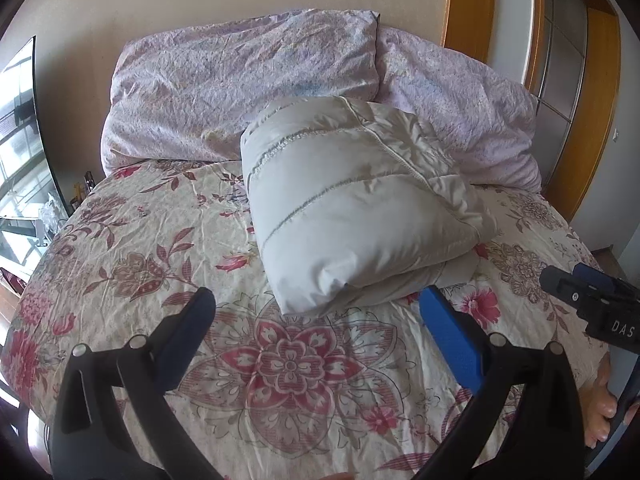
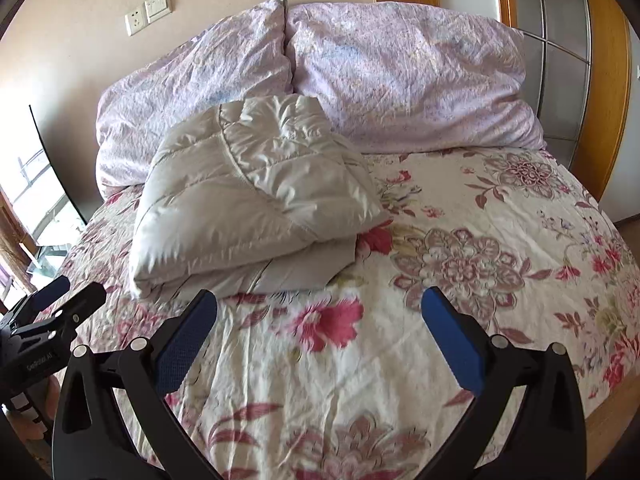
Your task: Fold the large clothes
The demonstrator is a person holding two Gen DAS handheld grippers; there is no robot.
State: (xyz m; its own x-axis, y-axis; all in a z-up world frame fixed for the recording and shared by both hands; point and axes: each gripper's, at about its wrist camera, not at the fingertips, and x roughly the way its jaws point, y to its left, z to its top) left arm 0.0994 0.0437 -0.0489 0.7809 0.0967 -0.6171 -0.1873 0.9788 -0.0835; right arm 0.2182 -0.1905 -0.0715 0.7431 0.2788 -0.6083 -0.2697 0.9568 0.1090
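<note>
A pale grey quilted down jacket (image 1: 356,200) lies folded into a thick bundle on the flowered bedspread (image 1: 160,248), its far edge against the pillows. My left gripper (image 1: 316,300) hovers just short of the bundle's near edge, fingers wide apart, nothing between them. In the right wrist view the same jacket (image 2: 248,196) sits to the upper left, and my right gripper (image 2: 318,300) stands open over bare bedspread (image 2: 460,240), clear of the cloth. Each gripper shows at the edge of the other's view: the right gripper (image 1: 592,292) and the left gripper (image 2: 60,296).
Two lilac pillows (image 1: 240,84) (image 2: 408,76) lean against the wall at the head of the bed. A wooden door frame and wardrobe (image 1: 576,92) stand to the right. A window (image 1: 20,152) is on the left. A hand (image 1: 604,404) shows at the lower right edge.
</note>
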